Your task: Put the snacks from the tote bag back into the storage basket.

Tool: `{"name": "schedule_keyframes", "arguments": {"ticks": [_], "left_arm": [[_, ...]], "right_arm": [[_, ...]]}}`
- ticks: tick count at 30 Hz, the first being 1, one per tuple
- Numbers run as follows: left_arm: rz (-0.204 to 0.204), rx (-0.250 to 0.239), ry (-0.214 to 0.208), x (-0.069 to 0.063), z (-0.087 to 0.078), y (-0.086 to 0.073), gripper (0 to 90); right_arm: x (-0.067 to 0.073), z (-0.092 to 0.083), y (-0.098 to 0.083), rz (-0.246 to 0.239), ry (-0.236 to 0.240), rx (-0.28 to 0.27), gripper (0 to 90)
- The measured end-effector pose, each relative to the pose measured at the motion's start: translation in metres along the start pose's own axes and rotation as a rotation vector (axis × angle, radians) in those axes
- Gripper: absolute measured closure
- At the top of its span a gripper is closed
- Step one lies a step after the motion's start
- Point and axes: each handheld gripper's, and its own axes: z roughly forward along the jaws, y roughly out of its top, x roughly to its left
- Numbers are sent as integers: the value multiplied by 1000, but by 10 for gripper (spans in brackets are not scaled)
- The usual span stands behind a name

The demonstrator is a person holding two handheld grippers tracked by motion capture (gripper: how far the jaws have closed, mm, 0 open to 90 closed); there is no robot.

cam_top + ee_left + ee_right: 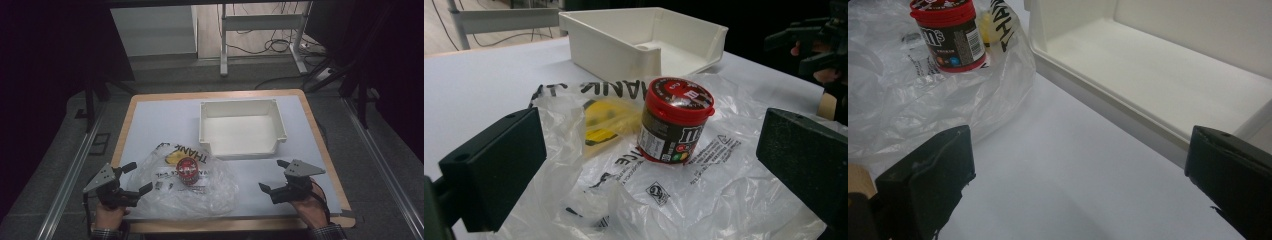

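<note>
Dark curtains are closing in the room on both sides, and a grey-topped table [160, 120] with a wooden rim is sitting under the high camera. Starting at the left, the left gripper [134, 178] is hovering over the table's near left corner, held in a person's hand, its jaws spread wide and gripping nothing. Just ahead of those fingers [494, 175] a crumpled clear plastic bag [210, 192] is lying flat, its near edge reaching right between them in the left gripper view. On that bag [724, 195], ahead of the left fingers and roughly centred between them, a candy jar [674, 122] with a red lid is standing upright, and something yellow [606, 120] is showing through the plastic just to the jar's left. Moving along, a white open tray [243, 107] is resting beyond the bag, well ahead of both grippers, its low front wall facing the person. Over on the right, the right gripper [274, 176] is hanging above bare table near the near right corner, jaws parted wide and nothing between them. From its own camera, the jar [948, 35] is sitting far ahead and off past the left finger [928, 185], while the tray [1168, 75] is stretching ahead toward the right finger.
</note>
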Motion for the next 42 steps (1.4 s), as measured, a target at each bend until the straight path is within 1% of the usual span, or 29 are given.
{"name": "schedule_keyframes", "arguments": {"ticks": [3,6,9,11,13,17,22,27,30,33,36,39,41,42], "left_arm": [[-6,-15,8,0,-2,0,0],[-6,-14,10,0,-2,0,0],[2,-9,9,0,-1,0,0],[16,-11,13,-1,0,-1,0],[22,-4,6,-1,1,-1,0],[32,-9,0,-1,1,-1,0],[32,-29,-1,-1,0,-1,0],[38,-36,5,-1,-1,-1,0],[40,-38,8,-1,-1,-1,0],[46,-43,13,-2,-2,0,0],[50,-52,18,-2,-3,0,0],[67,-47,25,-3,-3,1,2],[71,-47,26,-3,-3,1,3],[80,-47,30,-4,-3,2,4]], "right_arm": [[1,1,1,-6,4,5,0],[1,2,1,-7,6,6,0],[1,2,1,-7,10,8,0],[1,3,2,-2,16,3,0],[1,3,2,-2,16,1,0],[1,4,3,3,26,-4,0],[1,6,4,3,33,3,0],[2,8,6,-2,45,6,0],[4,10,7,10,63,4,0],[5,11,8,3,70,8,0],[8,14,11,-12,86,7,0],[10,16,13,-20,99,11,0],[10,16,14,-26,99,13,0],[11,17,15,-28,104,10,0]]}}
